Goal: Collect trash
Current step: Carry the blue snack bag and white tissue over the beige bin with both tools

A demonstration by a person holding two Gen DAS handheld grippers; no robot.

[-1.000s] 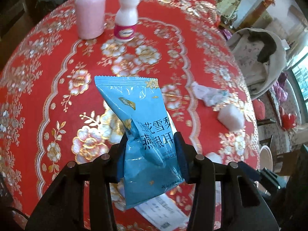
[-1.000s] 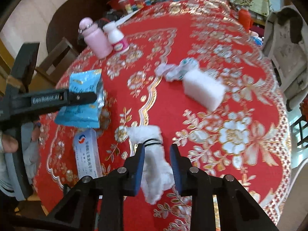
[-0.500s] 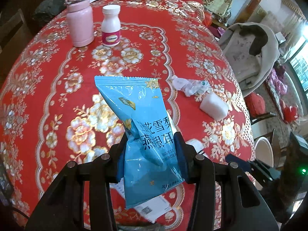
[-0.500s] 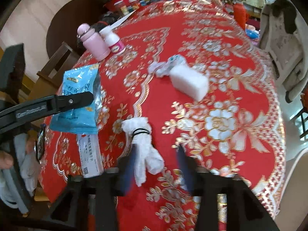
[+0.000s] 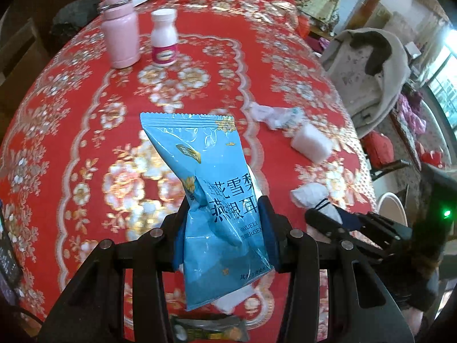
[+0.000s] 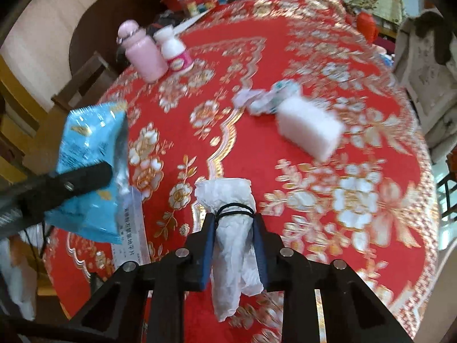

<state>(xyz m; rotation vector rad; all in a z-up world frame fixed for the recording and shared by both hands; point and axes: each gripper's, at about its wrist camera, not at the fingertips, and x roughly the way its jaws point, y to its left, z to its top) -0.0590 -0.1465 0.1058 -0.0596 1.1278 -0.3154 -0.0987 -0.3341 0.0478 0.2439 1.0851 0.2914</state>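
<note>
the landmark is the pink bottle (image 5: 121, 28), a smooth, round-shouldered flask with a metal ring at its cap, standing upright at the far side of the round table (image 5: 57, 131), whose red cloth is glossy and worked with gold and white flowers. just beside the pink bottle, to its right, stands a small white bottle (image 5: 164, 38) with a pink label, also upright. nearer than the pink bottle and well to its right lie a crumpled wrapper (image 5: 274, 114) of thin printed film and, touching or almost touching it, a soft white block (image 5: 311, 143) with blunt corners; both are blurred. the left gripper (image 5: 224, 228) has its jaws pinching the lower half of a blue snack bag (image 5: 211, 177), a shiny plastic pouch with a serrated top seam, held off the cloth with its long axis running away from the camera toward the pink bottle, seam end farthest out. the bag hides much of the cloth in front and part of a flat white printed packet (image 6: 132, 228) lying under it near the table edge. the right gripper (image 6: 234, 240) has its jaws pressed against a white tissue bundle (image 6: 232, 228), wrinkled paper cinched by a black elastic band, its long axis along the fingers, the puffed end pointing roughly toward the white block and the loose tail hanging back between the fingers. a grey-draped chair (image 5: 368, 65) stands beyond the table, far right of the pink bottle.
</note>
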